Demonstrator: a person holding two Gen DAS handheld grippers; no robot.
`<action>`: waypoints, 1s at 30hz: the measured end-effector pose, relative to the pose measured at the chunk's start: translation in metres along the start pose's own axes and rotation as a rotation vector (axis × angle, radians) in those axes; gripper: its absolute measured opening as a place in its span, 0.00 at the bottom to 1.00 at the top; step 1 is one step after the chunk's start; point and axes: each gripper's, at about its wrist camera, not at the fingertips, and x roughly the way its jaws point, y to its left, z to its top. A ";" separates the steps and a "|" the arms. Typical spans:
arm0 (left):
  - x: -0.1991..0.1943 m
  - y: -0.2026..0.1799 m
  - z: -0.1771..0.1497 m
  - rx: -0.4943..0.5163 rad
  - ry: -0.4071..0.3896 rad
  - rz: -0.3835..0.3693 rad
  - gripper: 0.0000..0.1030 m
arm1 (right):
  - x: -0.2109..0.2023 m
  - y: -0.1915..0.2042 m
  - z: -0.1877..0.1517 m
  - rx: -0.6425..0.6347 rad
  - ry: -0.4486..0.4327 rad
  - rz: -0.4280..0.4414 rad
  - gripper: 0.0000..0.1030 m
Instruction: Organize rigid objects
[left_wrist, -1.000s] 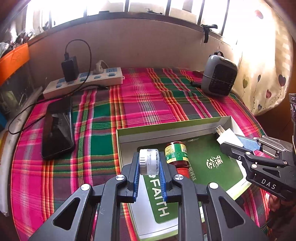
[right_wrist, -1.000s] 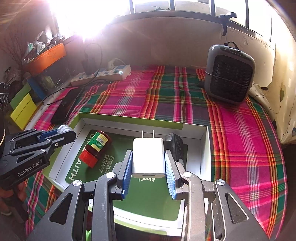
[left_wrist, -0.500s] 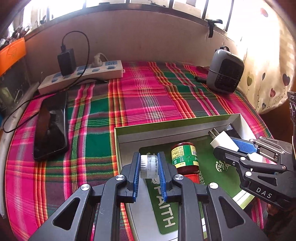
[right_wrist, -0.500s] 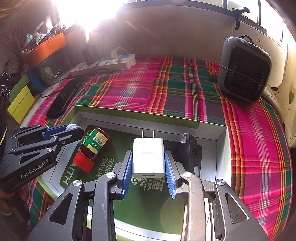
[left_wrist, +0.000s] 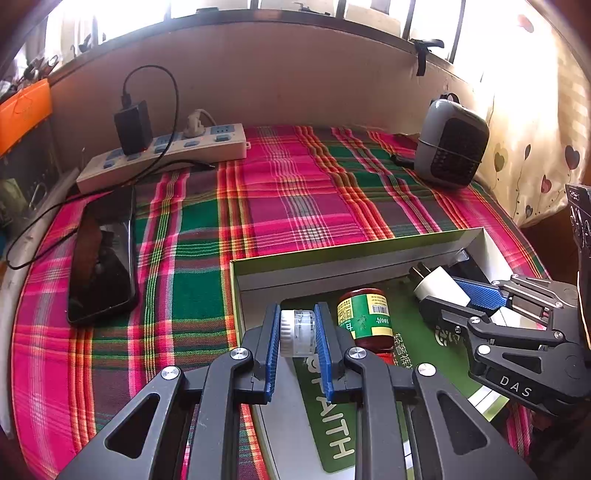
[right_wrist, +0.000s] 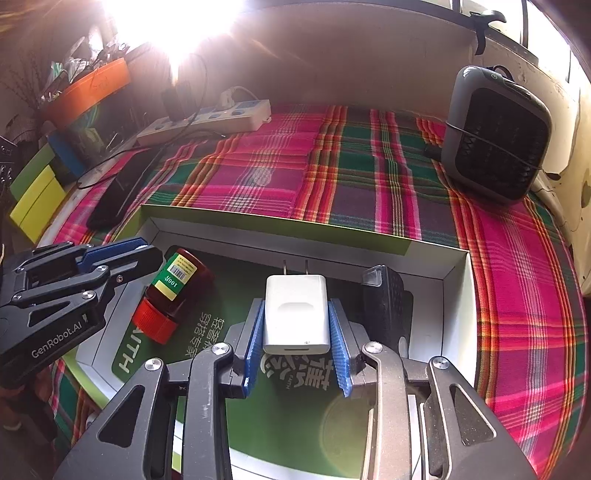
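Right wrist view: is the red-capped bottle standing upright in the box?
No. The red-capped bottle lies on its side on the green floor of the box, cap toward the camera, beside the white charger.

Bottle (right_wrist: 173, 291) and black case (right_wrist: 384, 306) crowd the box (right_wrist: 280, 221).

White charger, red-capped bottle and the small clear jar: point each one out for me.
White charger (right_wrist: 296, 310), right wrist view, on its flat top face.
Red-capped bottle (right_wrist: 173, 286), right wrist view, on its label.
Small clear jar (left_wrist: 300, 333), left wrist view, on its side between the pads.
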 end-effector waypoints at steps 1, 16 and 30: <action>0.000 0.000 0.000 -0.002 0.000 -0.001 0.18 | 0.000 0.000 0.000 0.000 0.000 -0.002 0.33; 0.001 -0.004 0.000 0.016 0.005 0.004 0.24 | -0.002 -0.001 0.001 0.010 -0.016 -0.002 0.35; -0.005 -0.009 -0.004 0.009 0.012 -0.012 0.33 | -0.014 0.001 0.000 0.026 -0.054 -0.007 0.53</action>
